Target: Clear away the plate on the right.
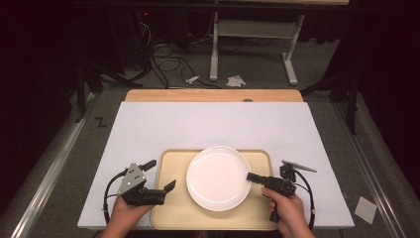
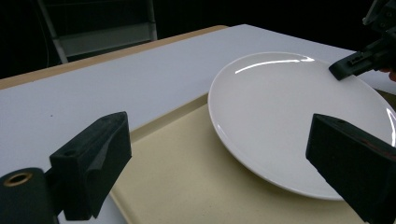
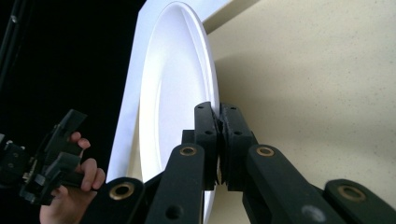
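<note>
1. Plate (image 1: pixel 218 177) lies flat on the beige tray (image 1: pixel 171 163) on the white table (image 1: pixel 208 124), not yet lifted
2. Right gripper (image 3: pixel 218 122) is clamped on the plate's rim at its right edge; grasp judged complete
3. Left gripper (image 1: pixel 167 187) stands with jaws wide apart, holding nothing, just left of the plate over the tray
4. Remaining, by judgement: lifting or moving the plate
</note>
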Demonstrator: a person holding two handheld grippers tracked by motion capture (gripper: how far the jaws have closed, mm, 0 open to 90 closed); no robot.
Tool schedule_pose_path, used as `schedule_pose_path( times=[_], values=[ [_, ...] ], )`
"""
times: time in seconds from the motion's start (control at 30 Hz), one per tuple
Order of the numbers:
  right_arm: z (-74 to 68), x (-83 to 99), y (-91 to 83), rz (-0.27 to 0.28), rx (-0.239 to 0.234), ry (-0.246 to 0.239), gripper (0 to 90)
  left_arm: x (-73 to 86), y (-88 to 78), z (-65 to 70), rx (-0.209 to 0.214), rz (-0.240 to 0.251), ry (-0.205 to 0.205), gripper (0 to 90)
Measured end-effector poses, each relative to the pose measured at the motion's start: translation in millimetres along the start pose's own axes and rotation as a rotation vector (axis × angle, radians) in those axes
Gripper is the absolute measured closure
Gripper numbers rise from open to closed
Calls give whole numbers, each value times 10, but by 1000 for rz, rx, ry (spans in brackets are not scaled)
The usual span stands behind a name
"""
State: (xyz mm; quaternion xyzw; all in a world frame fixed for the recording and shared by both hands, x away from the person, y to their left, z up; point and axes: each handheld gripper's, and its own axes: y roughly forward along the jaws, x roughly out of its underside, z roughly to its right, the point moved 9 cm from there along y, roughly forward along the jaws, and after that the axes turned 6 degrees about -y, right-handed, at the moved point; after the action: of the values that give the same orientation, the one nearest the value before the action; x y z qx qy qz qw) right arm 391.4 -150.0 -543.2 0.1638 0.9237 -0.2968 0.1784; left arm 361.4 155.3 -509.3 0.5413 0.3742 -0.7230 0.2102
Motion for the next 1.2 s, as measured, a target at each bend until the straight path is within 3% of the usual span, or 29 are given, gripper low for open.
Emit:
schedule_pose_path(
  times=[0.63,1.2],
  values=[
    [25,37,36,-26,40,-36,891,-17,-16,-15,-2,6,3,76],
    [44,33,32,-39,36,-54,873,-13,-16,1,-2,0,14,78]
  ],
)
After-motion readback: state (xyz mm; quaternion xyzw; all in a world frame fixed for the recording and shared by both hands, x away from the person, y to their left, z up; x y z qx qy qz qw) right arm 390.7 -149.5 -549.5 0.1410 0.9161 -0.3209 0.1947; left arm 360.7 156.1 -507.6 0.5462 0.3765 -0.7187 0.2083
